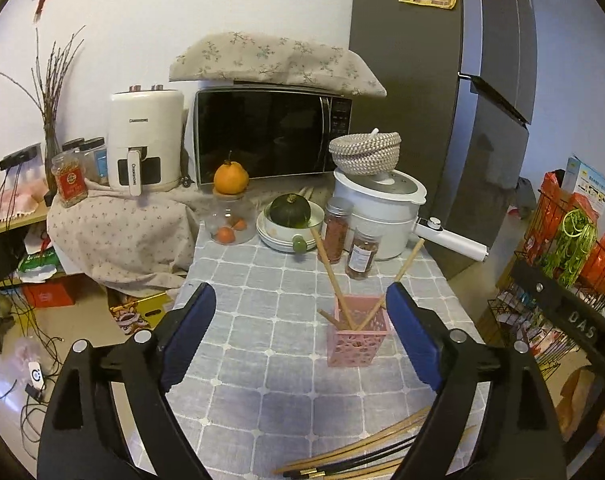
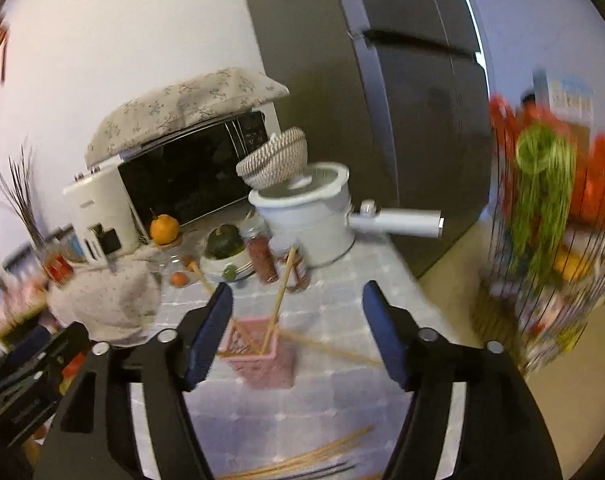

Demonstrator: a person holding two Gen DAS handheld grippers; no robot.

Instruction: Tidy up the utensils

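1. The loose chopsticks (image 1: 366,456) lie flat in a bundle on the near edge of the worktop (image 1: 262,360), below the left gripper (image 1: 302,332) and somewhat to its right, between the camera and the pink holder (image 1: 358,336). Their long axis runs roughly left to right with a slight upward slant toward the right, so it lies across the line of the jaws rather than along it.
2. In the right wrist view the same bundle (image 2: 302,460) sits low in the frame, under the right gripper (image 2: 298,332), again slanting up to the right.
3. The pink holder stands upright farther in, already carrying a few chopsticks (image 1: 330,276) that lean out in different directions; one seems to rest across its rim toward the right.
4. Both sets of jaws are spread wide and grip nothing.
5. Judgement: either hand could reach the bundle by drawing back and dipping down. Which is nearer cannot be told, though the right view is blurred, suggesting that hand is in motion.
6. Beyond the holder stand two spice jars (image 1: 334,228), a white pot (image 1: 382,208) and a microwave (image 1: 270,132).
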